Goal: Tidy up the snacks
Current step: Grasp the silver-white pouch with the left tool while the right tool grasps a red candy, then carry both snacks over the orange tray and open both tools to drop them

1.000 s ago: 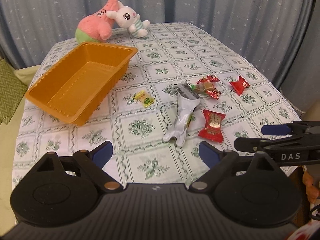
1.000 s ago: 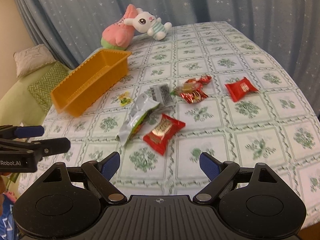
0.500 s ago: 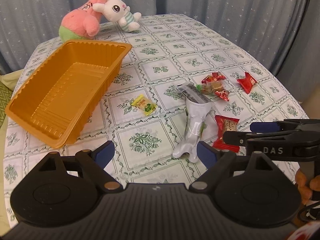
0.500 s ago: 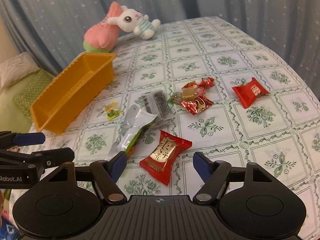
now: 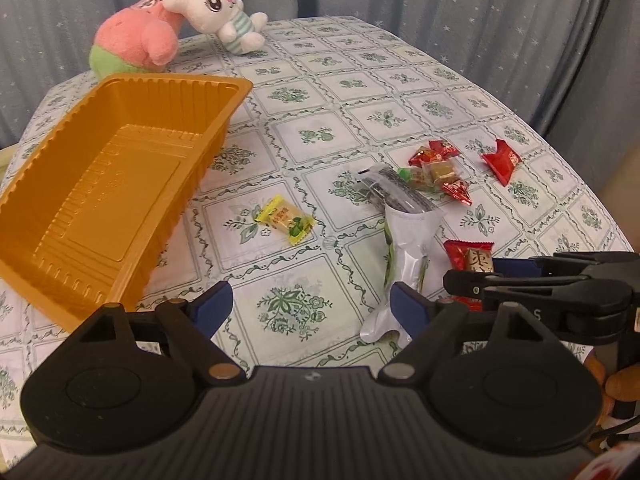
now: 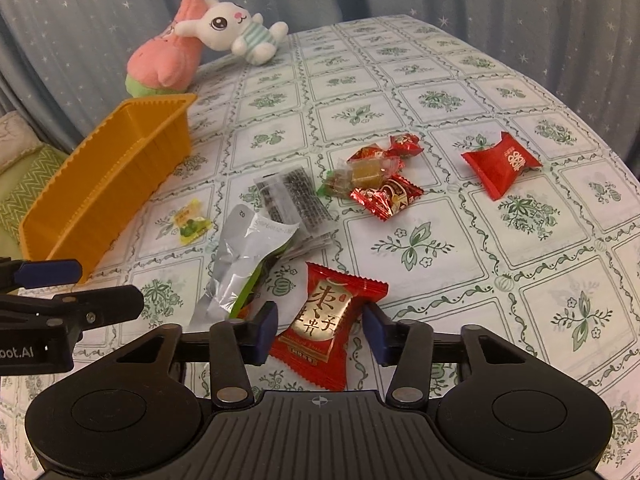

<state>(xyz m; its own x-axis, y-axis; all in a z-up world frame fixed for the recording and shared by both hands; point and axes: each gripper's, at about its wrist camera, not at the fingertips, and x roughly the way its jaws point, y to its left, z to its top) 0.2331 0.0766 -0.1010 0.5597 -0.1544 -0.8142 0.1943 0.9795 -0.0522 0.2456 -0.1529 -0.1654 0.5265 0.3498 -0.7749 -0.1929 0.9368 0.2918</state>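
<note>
Nearest, the right tongs (image 6: 320, 330) straddle a red and gold snack packet (image 6: 328, 320) lying flat on the table (image 6: 440, 280). Their jaws have just been closing, with the packet between them; the blue pads stand close at either side, but no squeeze shows in the wrapper, so I judge it not yet gripped. To their left, the left tongs (image 5: 310, 304) hang released over bare tablecloth, their jaws having just narrowed a little with nothing between them, their right pad just beside the tail of a crumpled silver pouch (image 5: 404, 256).

A little farther lie a small yellow candy (image 5: 286, 220) and a dark-printed clear packet (image 6: 292, 200) partly under the pouch. Beyond are a cluster of small red and amber candies (image 6: 380, 176) and, apart to the right, a red packet (image 6: 500, 164). The orange tray (image 5: 100, 196), still without snacks, sits on the left. Two plush toys (image 5: 172, 28) rest at the far edge, against starred curtains.

The risk: the packet is flat and slippery, so closing pads may skid it along the cloth or pinch only an edge, dropping it before the tray.
</note>
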